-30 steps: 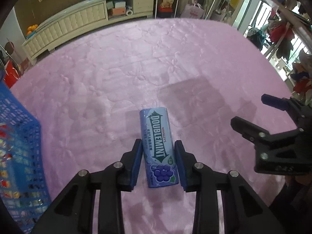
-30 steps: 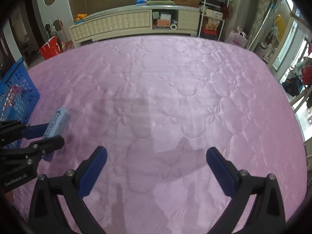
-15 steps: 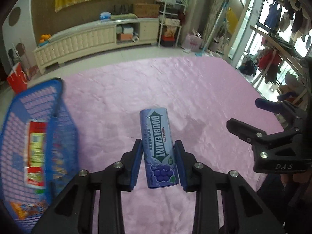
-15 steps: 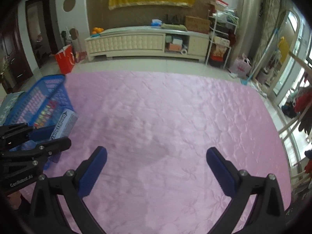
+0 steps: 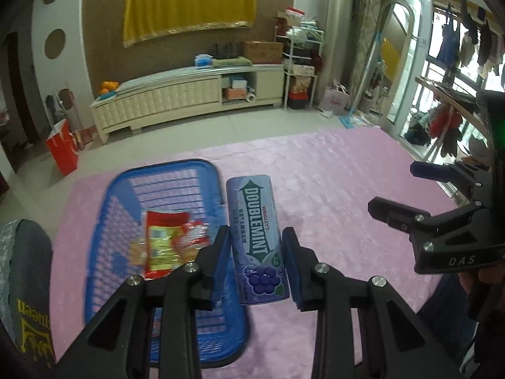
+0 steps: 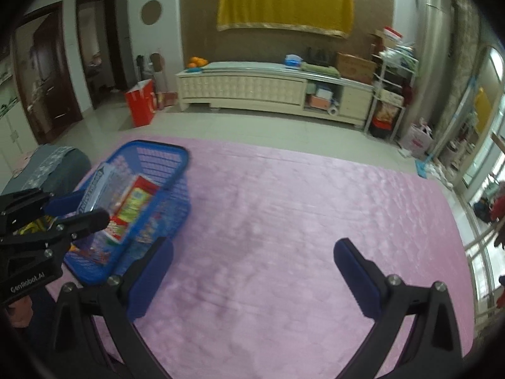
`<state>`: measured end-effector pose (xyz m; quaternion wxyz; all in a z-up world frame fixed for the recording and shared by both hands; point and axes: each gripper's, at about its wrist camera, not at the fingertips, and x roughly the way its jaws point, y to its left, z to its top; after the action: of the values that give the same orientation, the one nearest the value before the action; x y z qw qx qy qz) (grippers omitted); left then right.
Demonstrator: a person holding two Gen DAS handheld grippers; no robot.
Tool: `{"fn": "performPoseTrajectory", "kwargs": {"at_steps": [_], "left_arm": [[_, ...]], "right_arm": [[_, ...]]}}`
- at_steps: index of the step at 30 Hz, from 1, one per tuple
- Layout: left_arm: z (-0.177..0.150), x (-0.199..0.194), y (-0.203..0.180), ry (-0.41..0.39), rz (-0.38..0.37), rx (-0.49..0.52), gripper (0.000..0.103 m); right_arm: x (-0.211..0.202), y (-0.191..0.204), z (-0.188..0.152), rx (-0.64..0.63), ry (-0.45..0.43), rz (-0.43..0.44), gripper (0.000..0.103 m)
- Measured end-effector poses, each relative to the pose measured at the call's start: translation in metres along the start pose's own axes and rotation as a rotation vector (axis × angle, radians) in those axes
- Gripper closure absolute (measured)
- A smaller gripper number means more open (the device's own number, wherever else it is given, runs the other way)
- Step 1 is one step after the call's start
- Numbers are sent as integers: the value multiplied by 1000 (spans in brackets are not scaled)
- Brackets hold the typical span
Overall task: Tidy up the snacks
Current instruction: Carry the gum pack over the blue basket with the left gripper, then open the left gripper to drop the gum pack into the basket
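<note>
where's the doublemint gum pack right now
In the left wrist view the gum pack sits centre frame, clamped in the left gripper, just right of the blue basket.

The blue basket [image 5: 104, 218] is partly hidden behind the left gripper [image 5: 256, 259], its snack packets [image 5: 167, 240] blurred beyond reading.

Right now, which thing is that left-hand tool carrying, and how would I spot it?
Find the pink quilted cover with the blue basket at its left side. Just right of the basket, raised above the cover, the left gripper clamps a Doublemint gum bottle. Unlike the red and yellow snack packet lying in the basket, it is a pale blue cylinder with a grape picture.
</note>
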<state>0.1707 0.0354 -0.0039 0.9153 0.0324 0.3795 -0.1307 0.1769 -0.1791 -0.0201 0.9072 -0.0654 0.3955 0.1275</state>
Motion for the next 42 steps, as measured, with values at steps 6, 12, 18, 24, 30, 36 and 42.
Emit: {"fn": "performPoseTrajectory", "kwargs": {"at_steps": [6, 12, 18, 24, 30, 36, 42], "left_arm": [[-7, -18, 35, -13, 37, -32, 72], [-18, -21, 59, 13, 52, -58, 72], [-27, -10, 73, 48, 48, -90, 72], [-36, 14, 83, 92, 51, -115, 72], [-44, 34, 96, 144, 46, -132, 72], [-50, 51, 104, 179, 37, -145, 72], [-48, 54, 102, 162, 50, -139, 62]], "right_arm": [[3, 36, 13, -58, -15, 50, 0], [10, 63, 18, -93, -8, 76, 0], [25, 81, 17, -126, 14, 83, 0], [49, 89, 17, -118, 56, 95, 0], [66, 94, 12, -119, 91, 91, 0], [73, 95, 8, -118, 121, 93, 0], [74, 92, 7, -107, 128, 80, 0]]}}
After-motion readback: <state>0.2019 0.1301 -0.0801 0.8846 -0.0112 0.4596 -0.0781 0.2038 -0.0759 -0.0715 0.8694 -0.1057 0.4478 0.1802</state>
